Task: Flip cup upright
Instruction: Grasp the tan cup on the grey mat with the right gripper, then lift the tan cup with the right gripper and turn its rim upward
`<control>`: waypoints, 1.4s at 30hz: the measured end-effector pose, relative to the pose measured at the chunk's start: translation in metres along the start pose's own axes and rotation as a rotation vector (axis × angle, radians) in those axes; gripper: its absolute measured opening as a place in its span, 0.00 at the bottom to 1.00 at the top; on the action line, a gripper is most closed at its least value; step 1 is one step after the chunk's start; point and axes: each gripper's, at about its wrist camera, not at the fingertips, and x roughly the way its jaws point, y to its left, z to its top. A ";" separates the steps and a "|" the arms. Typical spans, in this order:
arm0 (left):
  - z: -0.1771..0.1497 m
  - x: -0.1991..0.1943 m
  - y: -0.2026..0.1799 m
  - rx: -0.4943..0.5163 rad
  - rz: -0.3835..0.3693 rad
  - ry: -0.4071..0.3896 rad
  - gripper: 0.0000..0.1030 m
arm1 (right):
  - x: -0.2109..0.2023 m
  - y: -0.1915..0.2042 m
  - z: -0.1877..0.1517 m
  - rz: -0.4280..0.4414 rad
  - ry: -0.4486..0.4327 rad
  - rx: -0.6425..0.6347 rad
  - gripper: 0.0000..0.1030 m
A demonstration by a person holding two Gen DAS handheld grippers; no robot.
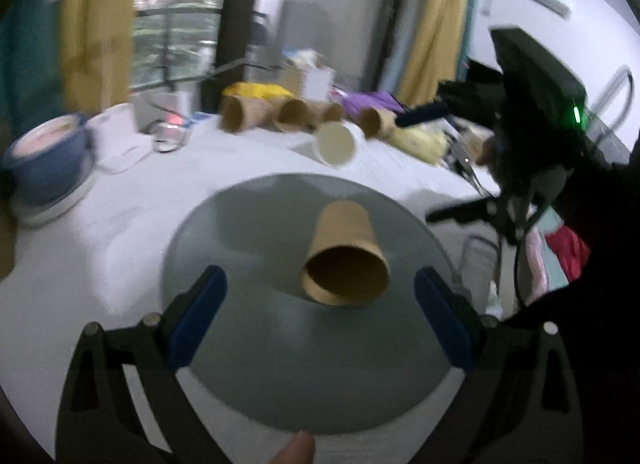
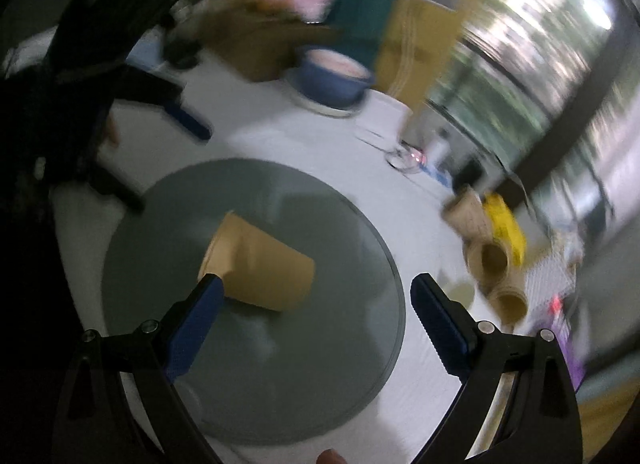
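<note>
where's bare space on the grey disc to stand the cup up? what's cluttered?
The grey disc is bare all around the brown cup lying on its side: widest toward the left gripper, some also behind the cup. White tabletop between disc and blue bowl is also free. The far edge is crowded with the row of tipped cups.

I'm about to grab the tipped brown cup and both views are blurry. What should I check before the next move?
1. Brown cup lies on its side on the grey mat: ok.
2. Left gripper open, mouth of cup facing it: ok.
3. Right gripper open, nothing held: ok.
4. Cup touching right gripper's finger: cannot tell, blur.
5. Spare cups well behind the mat: ok.
6. Cup undamaged: cannot tell.
</note>
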 end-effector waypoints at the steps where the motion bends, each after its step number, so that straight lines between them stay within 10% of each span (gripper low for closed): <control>1: -0.001 -0.003 0.002 -0.015 0.014 -0.012 0.93 | 0.003 0.006 0.002 0.007 0.004 -0.069 0.94; 10: -0.003 -0.011 0.006 -0.052 0.061 -0.064 0.93 | 0.035 0.053 0.008 0.112 0.123 -0.559 0.94; 21: -0.011 -0.026 0.013 -0.081 0.119 -0.095 0.93 | 0.079 0.069 0.015 0.236 0.289 -0.818 0.94; 42: -0.020 -0.036 0.025 -0.120 0.141 -0.123 0.93 | 0.110 0.065 0.030 0.400 0.391 -0.787 0.66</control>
